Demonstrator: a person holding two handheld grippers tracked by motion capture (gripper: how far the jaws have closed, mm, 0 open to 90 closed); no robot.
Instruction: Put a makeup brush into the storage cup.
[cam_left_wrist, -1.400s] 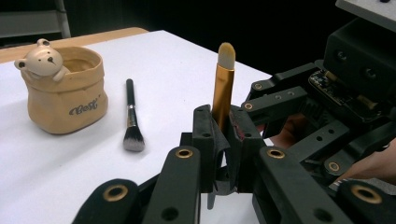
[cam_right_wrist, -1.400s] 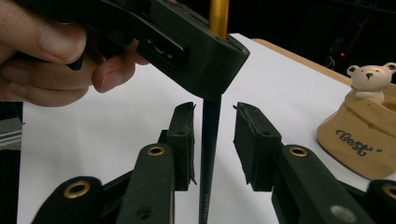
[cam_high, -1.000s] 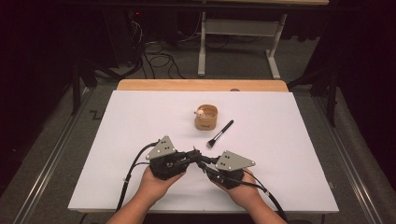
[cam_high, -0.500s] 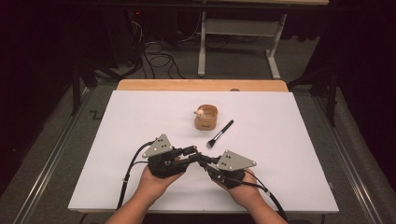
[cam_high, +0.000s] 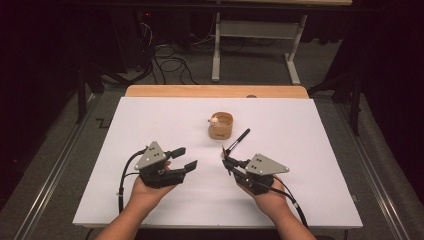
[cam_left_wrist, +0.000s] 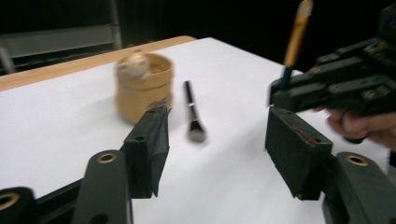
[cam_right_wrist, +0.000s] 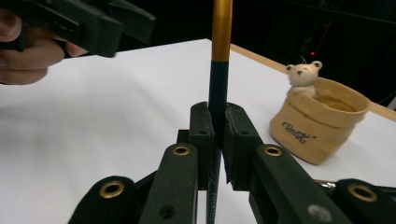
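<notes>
My right gripper (cam_high: 226, 162) is shut on a thin brush handle (cam_right_wrist: 219, 70), dark below and gold above, which stands upright between its jaws. In the left gripper view that handle (cam_left_wrist: 295, 37) rises from the right gripper (cam_left_wrist: 336, 86) at the right. My left gripper (cam_high: 189, 157) sits apart to the left; its jaws have just been opening and nothing is between them (cam_left_wrist: 217, 140). A black makeup brush (cam_high: 239, 140) lies on the white table beyond the grippers. Beside it stands a tan pot (cam_high: 220, 126) with a small bear figure (cam_right_wrist: 303, 74) on its rim.
The white board (cam_high: 150, 120) covers a wooden table whose back edge (cam_high: 215, 91) shows behind it. Past the table are a dark floor, cables and a desk frame (cam_high: 255, 30). Both forearms come in from the bottom edge.
The left gripper has let go of the handle, opened its jaws and drawn off to the left. The right gripper has stayed put, still gripping the handle.
</notes>
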